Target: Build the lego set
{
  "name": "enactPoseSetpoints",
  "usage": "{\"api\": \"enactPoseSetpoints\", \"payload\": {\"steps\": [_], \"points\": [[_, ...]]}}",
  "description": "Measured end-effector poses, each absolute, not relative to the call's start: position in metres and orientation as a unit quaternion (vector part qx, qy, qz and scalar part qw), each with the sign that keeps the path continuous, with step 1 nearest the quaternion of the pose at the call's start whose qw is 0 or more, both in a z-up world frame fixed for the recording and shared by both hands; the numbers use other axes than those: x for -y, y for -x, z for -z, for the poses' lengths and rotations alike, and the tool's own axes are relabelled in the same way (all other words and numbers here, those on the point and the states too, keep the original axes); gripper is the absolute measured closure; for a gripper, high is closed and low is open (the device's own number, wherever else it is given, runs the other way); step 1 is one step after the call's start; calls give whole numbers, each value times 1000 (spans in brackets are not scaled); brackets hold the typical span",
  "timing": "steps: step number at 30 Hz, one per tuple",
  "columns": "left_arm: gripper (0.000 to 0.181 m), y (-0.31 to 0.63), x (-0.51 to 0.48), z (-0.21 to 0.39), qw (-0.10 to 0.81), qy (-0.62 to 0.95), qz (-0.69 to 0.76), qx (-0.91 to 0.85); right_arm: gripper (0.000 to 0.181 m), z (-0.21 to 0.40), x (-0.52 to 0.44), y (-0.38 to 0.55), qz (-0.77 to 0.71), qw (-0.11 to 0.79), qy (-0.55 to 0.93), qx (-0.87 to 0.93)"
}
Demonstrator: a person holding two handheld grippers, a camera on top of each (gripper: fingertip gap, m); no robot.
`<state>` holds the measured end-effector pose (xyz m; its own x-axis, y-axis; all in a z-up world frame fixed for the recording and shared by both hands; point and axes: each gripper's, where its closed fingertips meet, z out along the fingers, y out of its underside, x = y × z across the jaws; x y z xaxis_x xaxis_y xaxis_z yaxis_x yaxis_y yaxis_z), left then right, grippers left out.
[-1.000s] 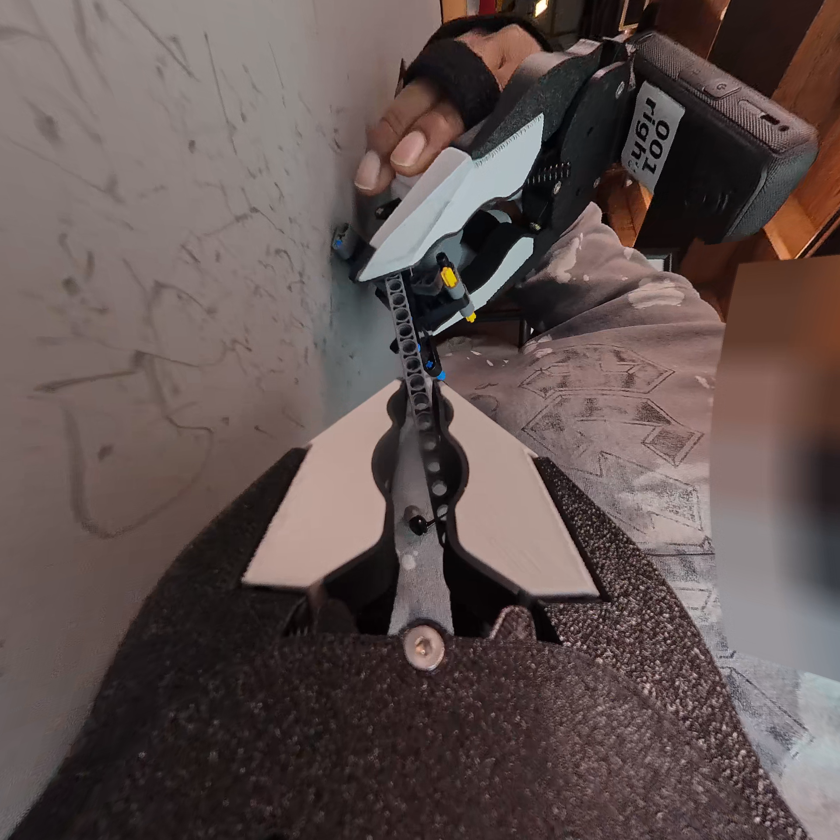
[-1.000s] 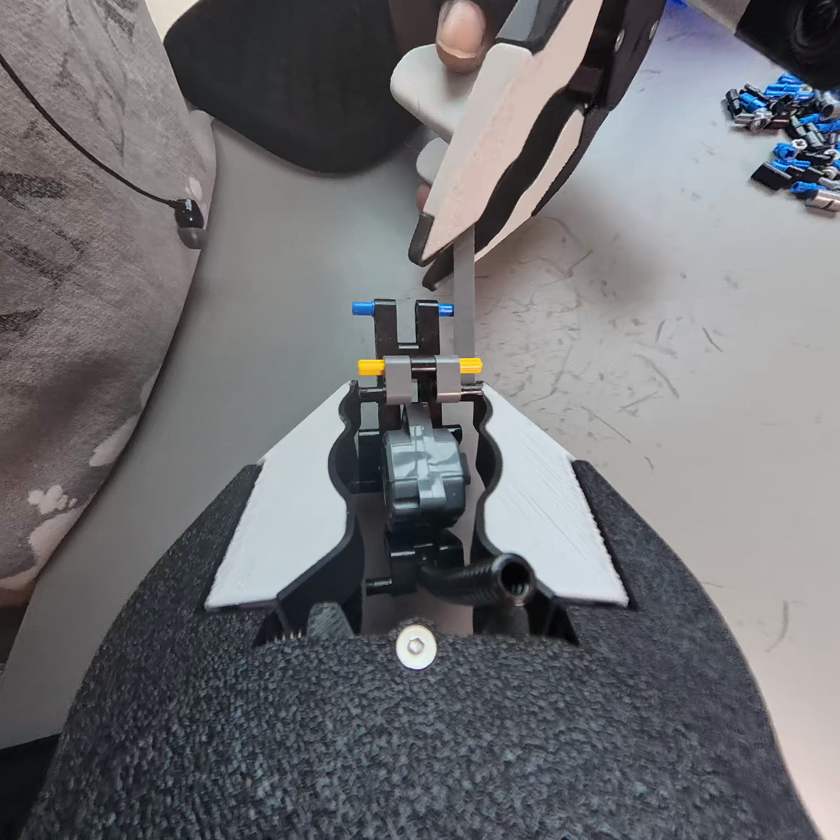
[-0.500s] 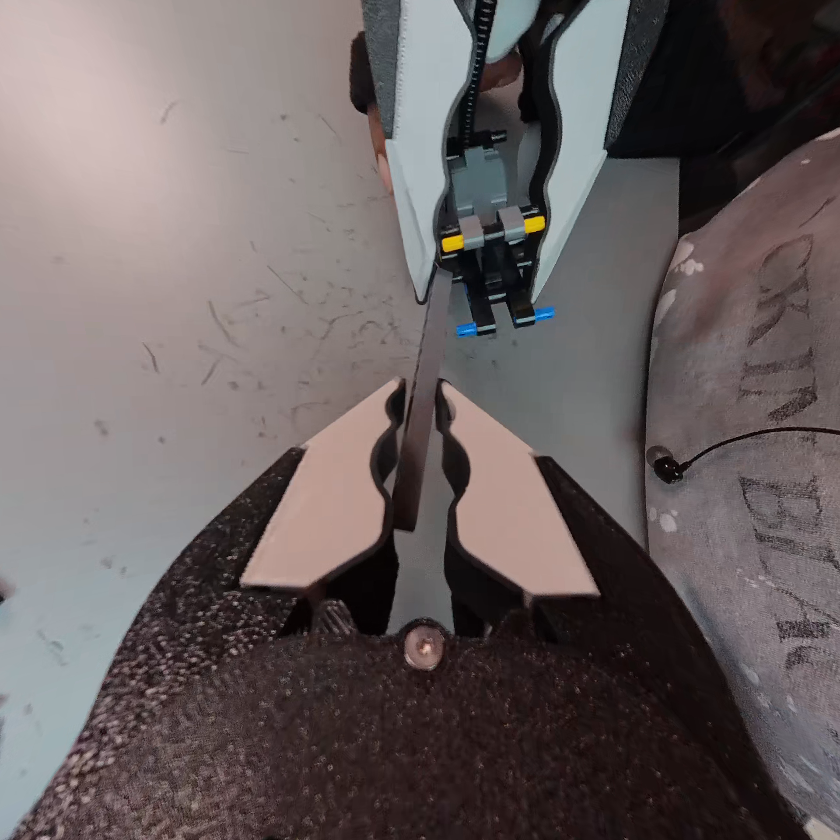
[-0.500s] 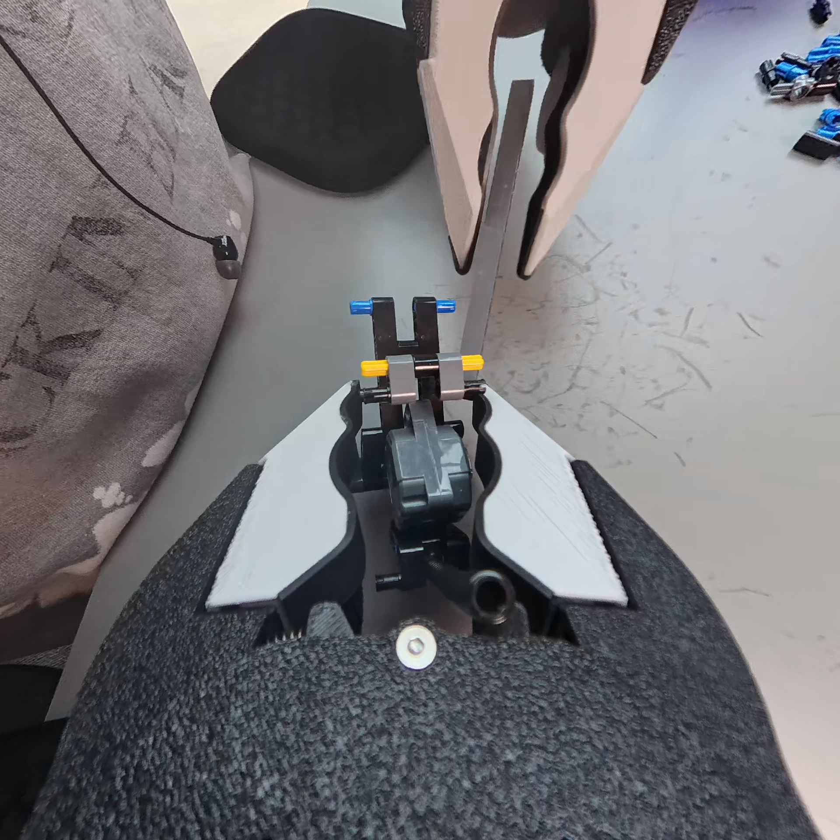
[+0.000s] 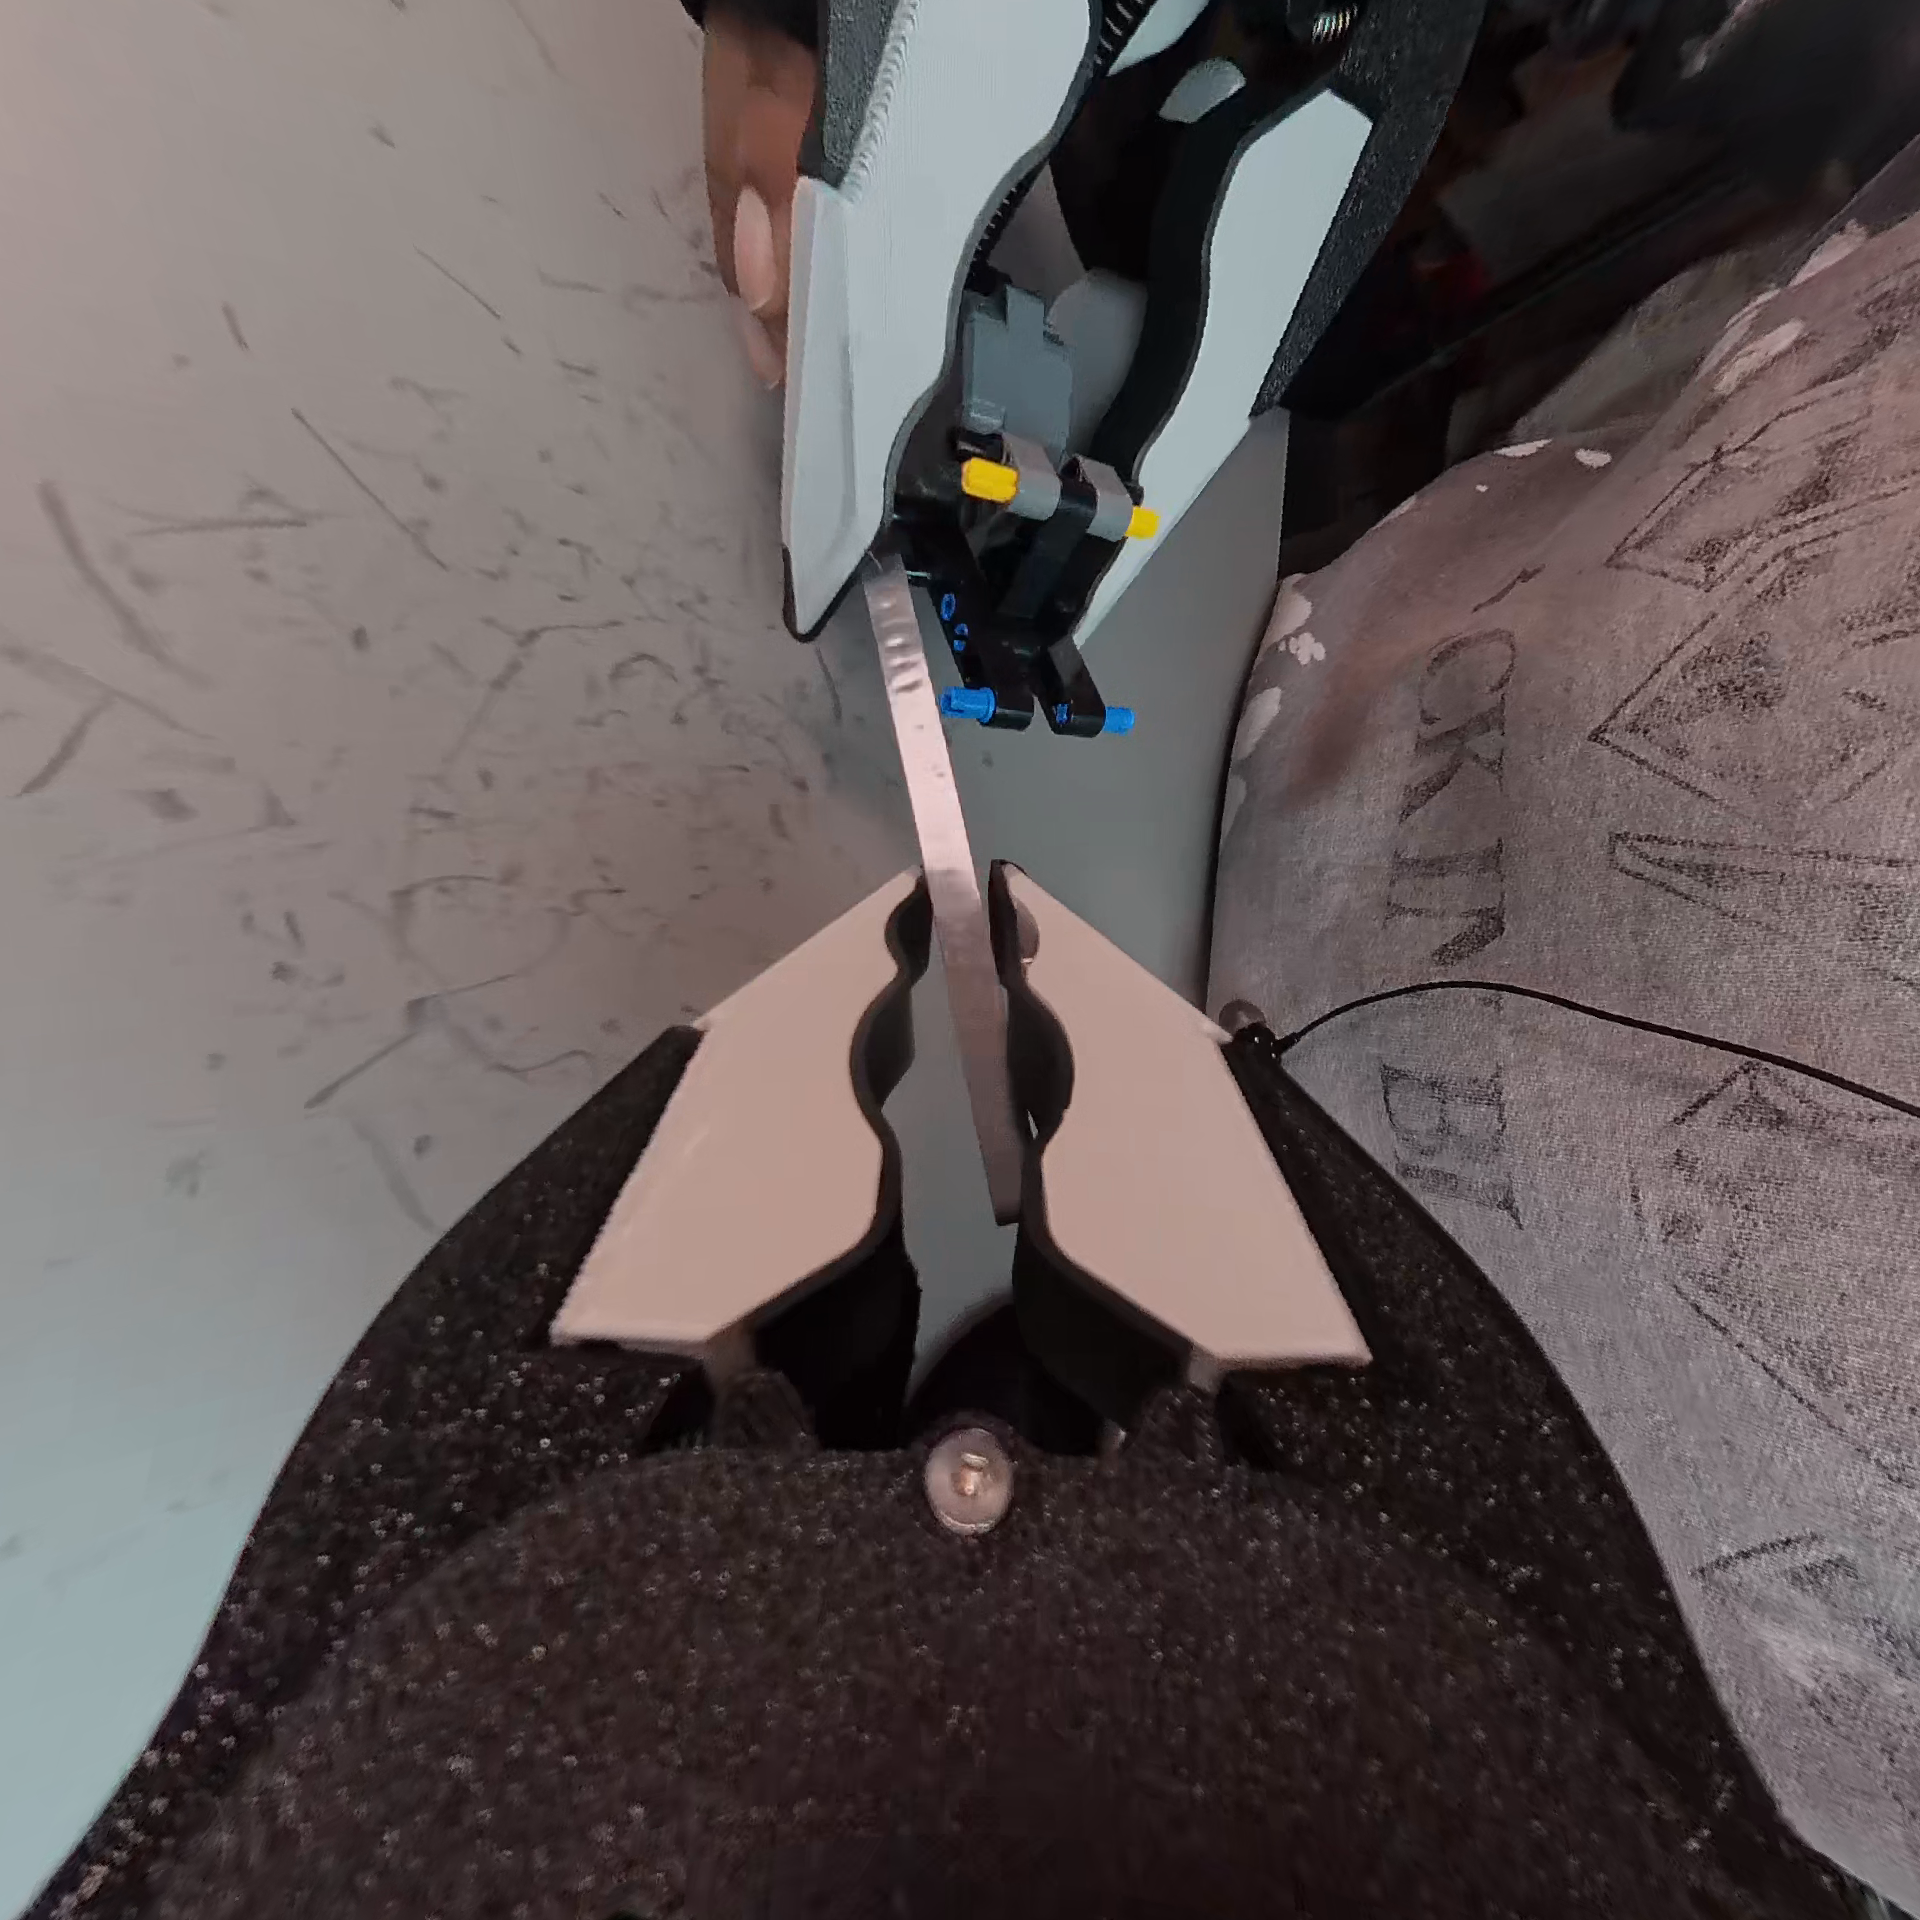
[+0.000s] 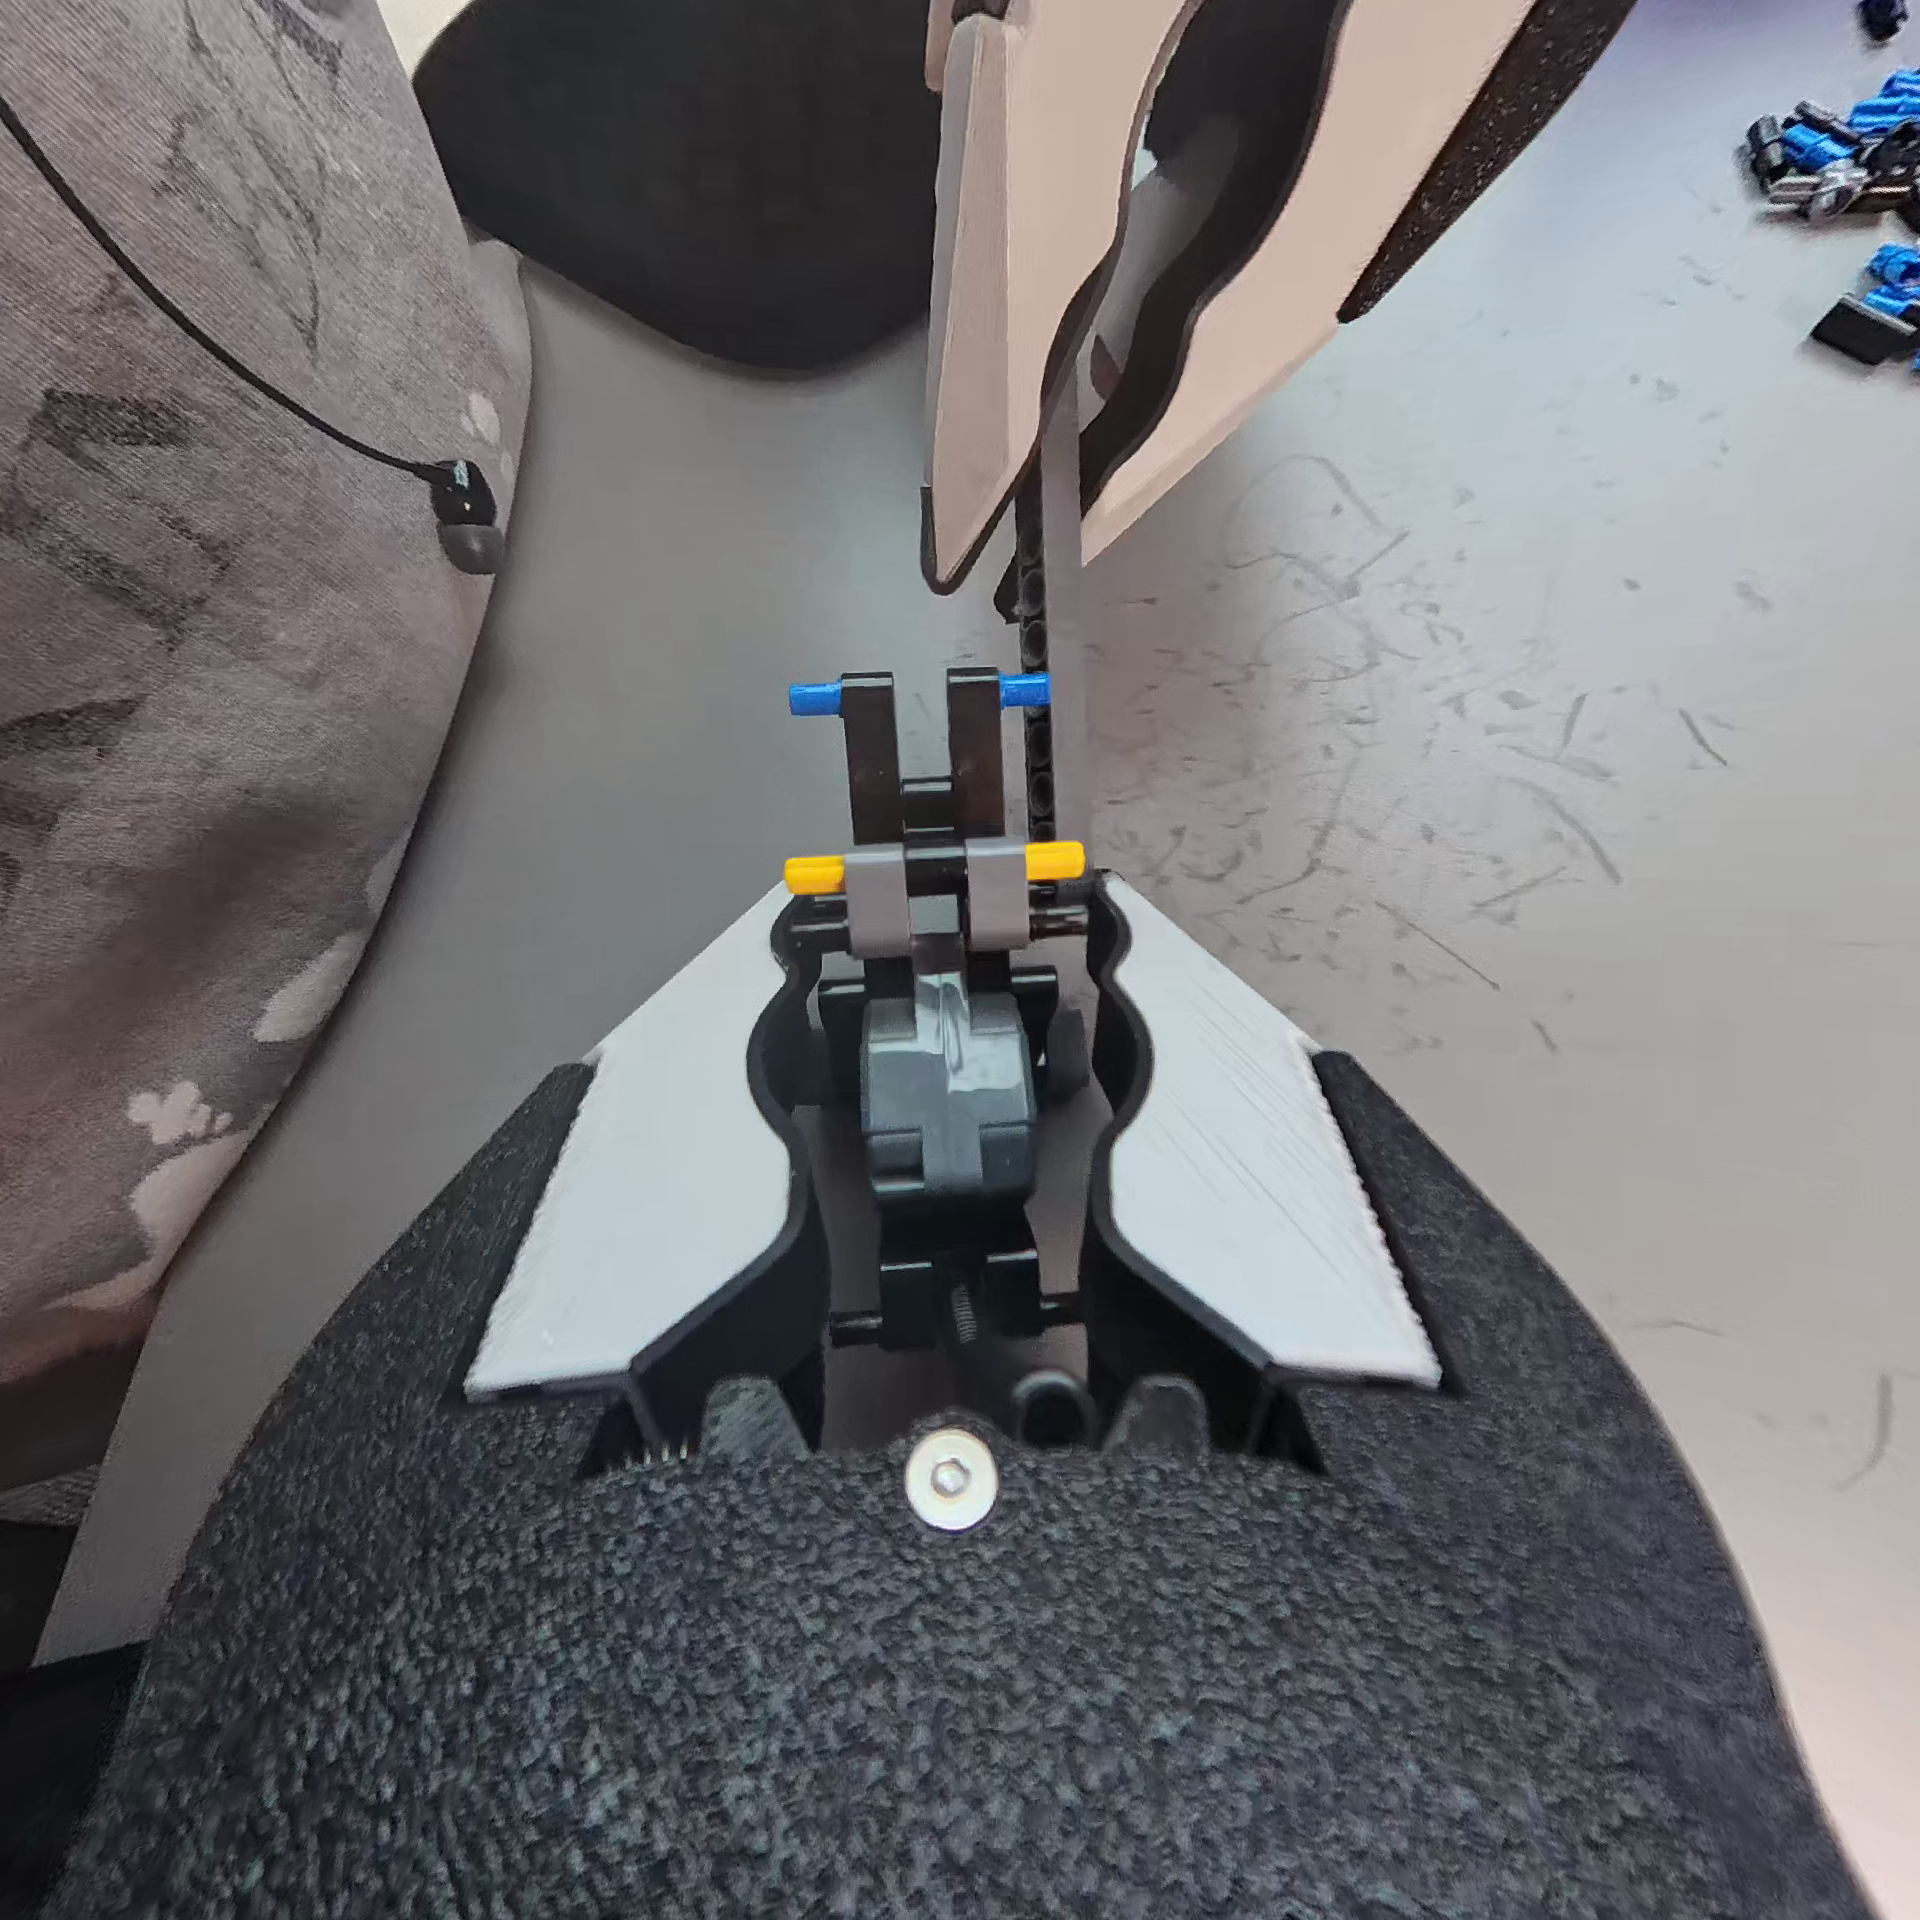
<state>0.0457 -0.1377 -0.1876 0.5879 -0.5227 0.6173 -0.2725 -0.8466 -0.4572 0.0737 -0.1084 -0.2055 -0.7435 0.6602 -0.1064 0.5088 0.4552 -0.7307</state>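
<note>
My left gripper [image 5: 958,883] is shut on a long grey beam [image 5: 951,935] that runs forward to the right gripper. In the right wrist view the left gripper [image 6: 1013,561] comes down from the top with the beam [image 6: 1055,665] between its fingers. My right gripper [image 6: 945,894] is shut on a lego assembly [image 6: 945,1101]: a dark grey block, black forked arms with blue pins, and a yellow axle. The beam's far end lies against the assembly's right side. In the left wrist view the right gripper [image 5: 956,613] holds the assembly [image 5: 1023,582] above the table.
The white scratched table [image 6: 1455,831] lies below both grippers. A pile of blue, black and grey lego parts [image 6: 1839,177] sits at the far right. A person's grey patterned clothing [image 5: 1610,935] with a thin black cord [image 6: 462,499] is close by. A black seat [image 6: 675,177] is behind.
The left gripper has swung round with the beam, from side-on to facing the right gripper, and come closer. The right gripper has kept its hold on the assembly.
</note>
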Motion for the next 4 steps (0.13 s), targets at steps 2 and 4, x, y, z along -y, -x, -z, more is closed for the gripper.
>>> {"api": "enactPoseSetpoints", "payload": {"steps": [2,4], "points": [[171,-46,140,188,144,878,385,-245,130,206,110,-75,-386,93,337,853],[171,-45,139,186,141,879,378,-254,130,205,110,-75,-388,94,337,853]]}}
